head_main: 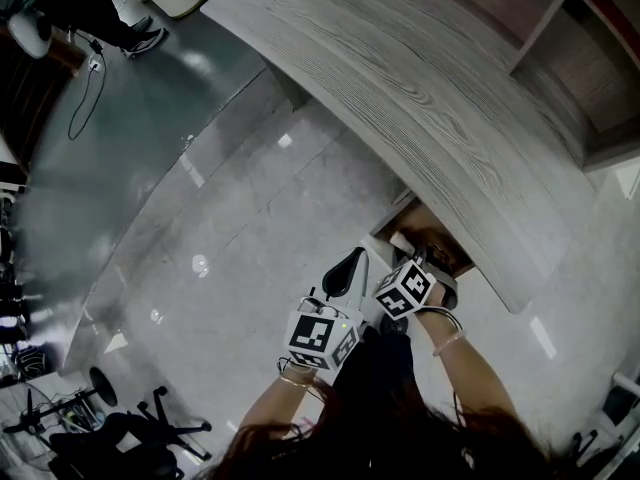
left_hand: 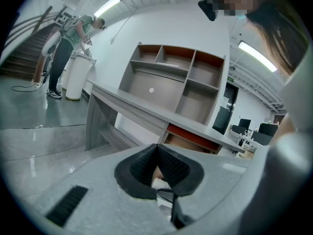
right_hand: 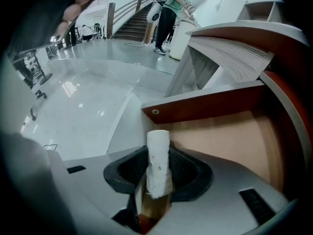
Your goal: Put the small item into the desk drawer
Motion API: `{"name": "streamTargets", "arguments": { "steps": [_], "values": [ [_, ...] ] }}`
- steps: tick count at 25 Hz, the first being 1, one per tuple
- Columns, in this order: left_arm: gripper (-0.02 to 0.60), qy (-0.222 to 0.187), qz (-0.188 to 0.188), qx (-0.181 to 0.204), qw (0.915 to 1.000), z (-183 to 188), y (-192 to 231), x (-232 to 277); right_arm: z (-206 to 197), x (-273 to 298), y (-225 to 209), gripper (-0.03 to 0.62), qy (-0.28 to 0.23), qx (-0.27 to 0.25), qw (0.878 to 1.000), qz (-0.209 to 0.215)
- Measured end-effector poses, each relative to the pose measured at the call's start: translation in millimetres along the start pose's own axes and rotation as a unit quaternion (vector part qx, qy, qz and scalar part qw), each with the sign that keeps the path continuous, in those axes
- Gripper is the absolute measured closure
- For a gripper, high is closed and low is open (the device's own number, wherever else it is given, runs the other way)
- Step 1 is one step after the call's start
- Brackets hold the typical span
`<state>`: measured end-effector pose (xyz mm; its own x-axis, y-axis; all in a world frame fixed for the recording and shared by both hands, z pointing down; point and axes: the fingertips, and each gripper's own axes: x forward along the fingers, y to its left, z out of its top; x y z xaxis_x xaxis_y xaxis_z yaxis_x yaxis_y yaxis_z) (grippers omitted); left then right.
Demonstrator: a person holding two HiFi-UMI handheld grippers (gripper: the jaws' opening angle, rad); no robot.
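Fingers of right gripper pinch white roll above open drawer.

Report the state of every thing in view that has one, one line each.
desk drawer: pulled open; the part of the bottom that shows is bare.
small white roll: clamped in the right hand-held gripper at the open drawer, not yet let go.
right hand-held gripper: shut on the small white roll.
left hand-held gripper: pads together, nothing held.
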<state>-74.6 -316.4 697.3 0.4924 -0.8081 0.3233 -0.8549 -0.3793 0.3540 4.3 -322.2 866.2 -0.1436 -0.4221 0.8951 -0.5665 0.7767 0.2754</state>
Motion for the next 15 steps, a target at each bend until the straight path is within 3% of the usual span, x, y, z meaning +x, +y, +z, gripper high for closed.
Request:
{"name": "streamTargets", "arguments": {
  "steps": [15],
  "values": [
    [0.566, -0.002, 0.001, 0.001, 1.0000, 5, 2, -5, 2, -12, -3, 0.419, -0.023, 0.035, 0.999, -0.004]
  ]
}}
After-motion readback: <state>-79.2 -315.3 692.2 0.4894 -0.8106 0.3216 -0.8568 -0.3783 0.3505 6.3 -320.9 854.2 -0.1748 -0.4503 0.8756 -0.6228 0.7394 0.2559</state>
